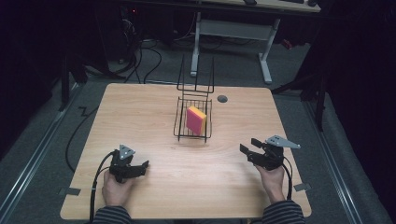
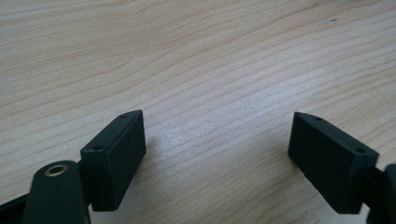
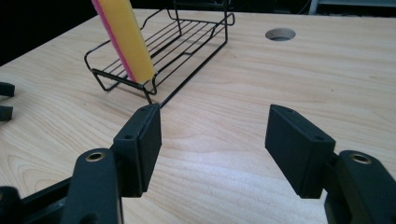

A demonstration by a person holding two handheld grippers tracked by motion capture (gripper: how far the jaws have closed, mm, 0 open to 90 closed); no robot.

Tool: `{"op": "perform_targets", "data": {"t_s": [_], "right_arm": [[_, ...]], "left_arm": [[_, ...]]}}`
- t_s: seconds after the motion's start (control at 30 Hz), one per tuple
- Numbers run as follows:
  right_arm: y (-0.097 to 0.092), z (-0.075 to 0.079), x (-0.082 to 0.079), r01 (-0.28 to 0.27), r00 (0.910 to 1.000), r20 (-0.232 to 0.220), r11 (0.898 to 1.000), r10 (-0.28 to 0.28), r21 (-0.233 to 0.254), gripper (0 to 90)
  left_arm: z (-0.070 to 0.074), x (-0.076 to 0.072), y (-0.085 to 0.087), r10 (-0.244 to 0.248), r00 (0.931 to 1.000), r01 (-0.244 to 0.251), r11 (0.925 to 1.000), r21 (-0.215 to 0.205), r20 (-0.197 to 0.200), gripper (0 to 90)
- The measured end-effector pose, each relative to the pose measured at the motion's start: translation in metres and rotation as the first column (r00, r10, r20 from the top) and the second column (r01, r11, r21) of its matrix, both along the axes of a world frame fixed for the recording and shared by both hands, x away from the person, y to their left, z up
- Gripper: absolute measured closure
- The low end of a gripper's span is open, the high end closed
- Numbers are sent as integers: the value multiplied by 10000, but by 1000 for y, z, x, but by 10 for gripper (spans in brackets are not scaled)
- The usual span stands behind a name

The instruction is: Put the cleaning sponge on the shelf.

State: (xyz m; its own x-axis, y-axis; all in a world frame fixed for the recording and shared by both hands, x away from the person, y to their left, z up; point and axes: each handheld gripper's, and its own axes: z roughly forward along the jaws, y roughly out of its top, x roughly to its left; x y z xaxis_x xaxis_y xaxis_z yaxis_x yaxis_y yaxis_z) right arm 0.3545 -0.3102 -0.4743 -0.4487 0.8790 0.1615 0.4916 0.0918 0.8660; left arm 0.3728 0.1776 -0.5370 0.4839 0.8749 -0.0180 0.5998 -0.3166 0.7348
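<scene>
No legible text or markings.

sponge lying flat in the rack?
No. In the right gripper view the sponge stands on edge, tilted, in the wire rack, with its lower end against the rack's front rim.

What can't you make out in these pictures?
- Sponge: its top is cut off by the upper edge of the right gripper view.
- Rack: the sponge hides part of its floor in the high view.
- Objects on the far desk: cut off by the top edge, dark, too small.
- Floor cables: run into shadow.
</scene>
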Motion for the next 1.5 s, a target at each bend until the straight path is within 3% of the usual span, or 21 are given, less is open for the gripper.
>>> {"op": "perform_targets", "data": {"t_s": [0.57, 0.93, 1.07, 1.13, 1.23, 1.33, 1.5], "right_arm": [[2, -25, -4, 79, 9987, -495, 10000, -81, -52, 380], [9, -45, -6, 60, 9951, -981, 9984, -114, -558, 381], [12, -50, -5, -22, 9947, -1023, 9950, -80, -996, 381], [18, -54, -5, -92, 9933, -1153, 9859, -103, -1673, 380], [22, -54, -5, -205, 9951, -989, 9759, -11, -2174, 382], [27, -56, -2, -371, 9894, -1452, 9609, -32, -2743, 366], [27, -56, -1, -401, 9887, -1502, 9612, -15, -2731, 366]], "left_arm": [[0, 0, 0, 0, 10000, 0, 10000, 2, 3, 195], [0, 0, 0, 1, 10000, -1, 10000, 3, 3, 195], [0, 0, 0, 5, 10000, -5, 10000, 5, 7, 195], [0, 0, 0, 7, 10000, -7, 10000, 7, 9, 195], [0, 0, 0, 9, 10000, -9, 10000, 9, 9, 195], [0, 0, 0, 22, 10000, -22, 10000, 12, 7, 195], [0, -1, 0, 22, 10000, -22, 10000, 16, -7, 195]]}}
